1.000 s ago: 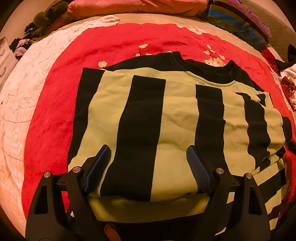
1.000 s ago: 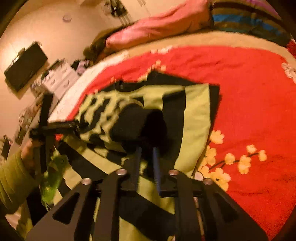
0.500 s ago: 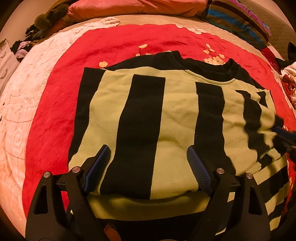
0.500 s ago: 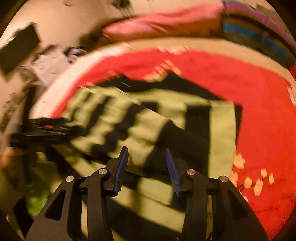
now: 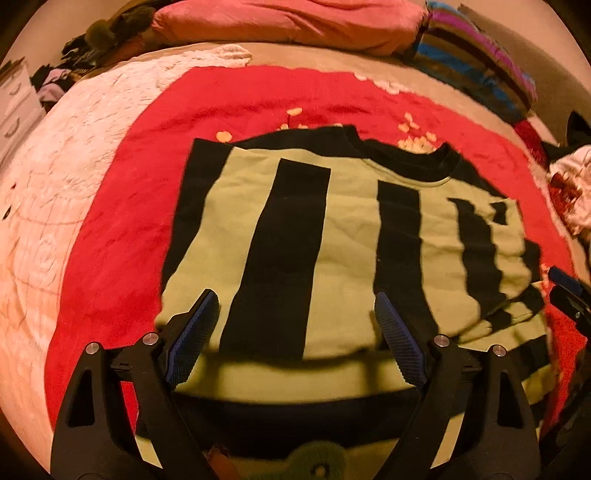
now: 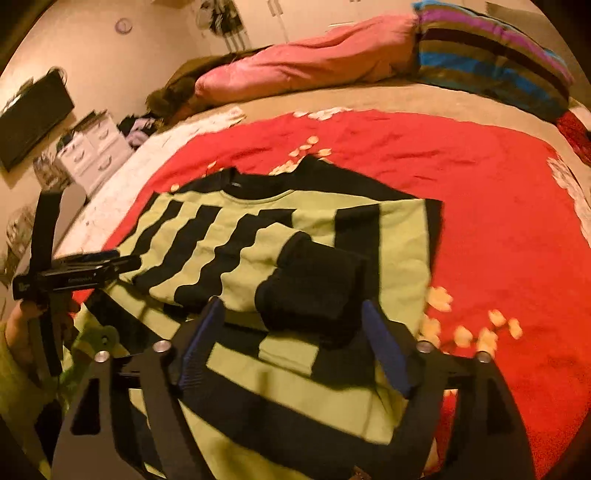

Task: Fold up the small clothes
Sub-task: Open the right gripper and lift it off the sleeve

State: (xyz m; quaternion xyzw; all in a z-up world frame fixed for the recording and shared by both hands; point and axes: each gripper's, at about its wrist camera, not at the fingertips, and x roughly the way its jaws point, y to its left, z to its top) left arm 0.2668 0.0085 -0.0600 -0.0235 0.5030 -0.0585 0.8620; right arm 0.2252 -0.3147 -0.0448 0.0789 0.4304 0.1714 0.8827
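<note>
A green and black striped sweater lies flat on the red blanket, neck away from me. One sleeve is folded across its body, and its black cuff lies on top in the right wrist view. The sweater also shows in the right wrist view. My left gripper is open and empty over the sweater's lower hem. My right gripper is open and empty just behind the cuff. The right gripper's tip shows at the left view's right edge. The left gripper shows in the right wrist view.
A pink pillow and a striped pillow lie at the bed's head. A white textured cover lies left of the blanket. A clothes heap sits at the right. White drawers stand beside the bed.
My right gripper was shut on the sleeve cuff a second ago. It has opened, let the cuff drop onto the sweater and drawn back. The left gripper has barely moved.
</note>
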